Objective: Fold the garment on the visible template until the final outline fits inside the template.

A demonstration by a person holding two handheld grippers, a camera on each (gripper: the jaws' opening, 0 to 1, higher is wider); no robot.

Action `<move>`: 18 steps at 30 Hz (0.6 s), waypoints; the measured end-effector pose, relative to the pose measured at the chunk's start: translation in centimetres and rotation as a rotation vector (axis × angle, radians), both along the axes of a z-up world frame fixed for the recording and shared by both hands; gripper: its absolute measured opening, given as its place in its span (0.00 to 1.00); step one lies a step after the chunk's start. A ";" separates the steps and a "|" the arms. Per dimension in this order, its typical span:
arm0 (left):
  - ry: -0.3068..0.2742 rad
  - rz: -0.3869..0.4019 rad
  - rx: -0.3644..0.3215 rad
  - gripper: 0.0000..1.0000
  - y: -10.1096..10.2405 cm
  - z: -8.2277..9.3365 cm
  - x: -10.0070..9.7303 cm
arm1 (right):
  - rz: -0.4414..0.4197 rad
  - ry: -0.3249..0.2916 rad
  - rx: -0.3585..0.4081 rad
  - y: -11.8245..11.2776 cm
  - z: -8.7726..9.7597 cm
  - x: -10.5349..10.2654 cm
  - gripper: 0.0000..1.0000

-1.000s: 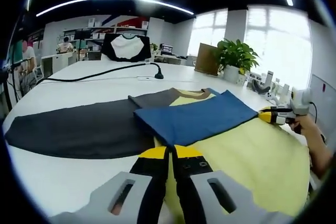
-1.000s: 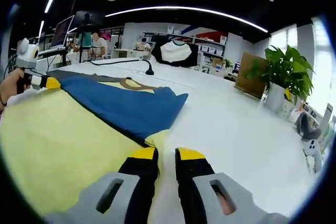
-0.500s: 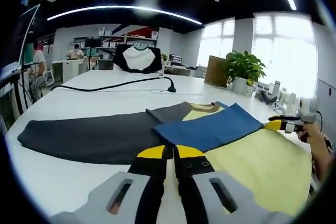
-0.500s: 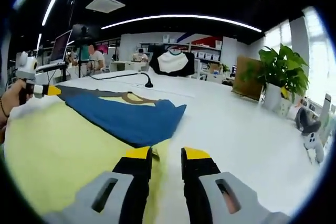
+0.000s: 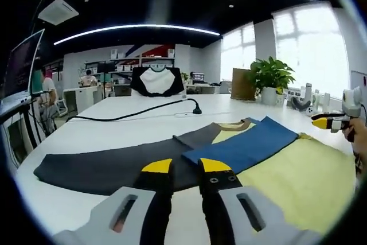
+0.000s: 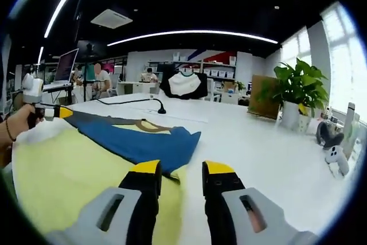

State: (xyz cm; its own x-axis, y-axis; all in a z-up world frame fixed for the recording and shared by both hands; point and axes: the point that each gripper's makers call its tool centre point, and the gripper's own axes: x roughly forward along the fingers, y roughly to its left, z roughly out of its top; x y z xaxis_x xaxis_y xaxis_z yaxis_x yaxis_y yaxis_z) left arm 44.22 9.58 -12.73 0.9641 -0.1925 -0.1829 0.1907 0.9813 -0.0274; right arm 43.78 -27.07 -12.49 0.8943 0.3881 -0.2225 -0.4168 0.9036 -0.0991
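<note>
White office table (image 5: pixel 114 133), with pale yellow cloth garment (image 5: pixel 298 179) and folded blue sleeve (image 5: pixel 246 147) ahead of left gripper (image 5: pixel 186 167). Right gripper (image 6: pixel 182 170) likewise parted, empty, probably freed to regrip.

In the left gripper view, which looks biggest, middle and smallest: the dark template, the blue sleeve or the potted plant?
1. Dark template
2. Blue sleeve
3. Potted plant, though it stands farther off, so its real size is unsure.
</note>
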 end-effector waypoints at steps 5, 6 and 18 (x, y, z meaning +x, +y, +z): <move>-0.131 0.033 0.043 0.50 1.7 2.2 0.4 | 0.004 -0.006 0.008 0.3 0.0 -0.7 0.29; -0.111 0.047 0.053 0.55 2.0 1.9 0.4 | -0.005 -0.009 -0.016 0.1 -0.2 -0.7 0.29; -0.071 0.114 0.144 0.78 6.8 1.8 0.6 | 0.094 0.010 0.100 1.4 0.9 -2.8 0.37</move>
State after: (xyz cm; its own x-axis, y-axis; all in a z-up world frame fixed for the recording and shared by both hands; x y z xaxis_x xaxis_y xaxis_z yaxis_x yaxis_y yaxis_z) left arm 44.79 16.40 -10.94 0.9896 -0.0577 -0.1319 0.0743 0.9895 0.1243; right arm 40.96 -25.64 -11.60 0.8512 0.4905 -0.1869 -0.5003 0.8658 -0.0061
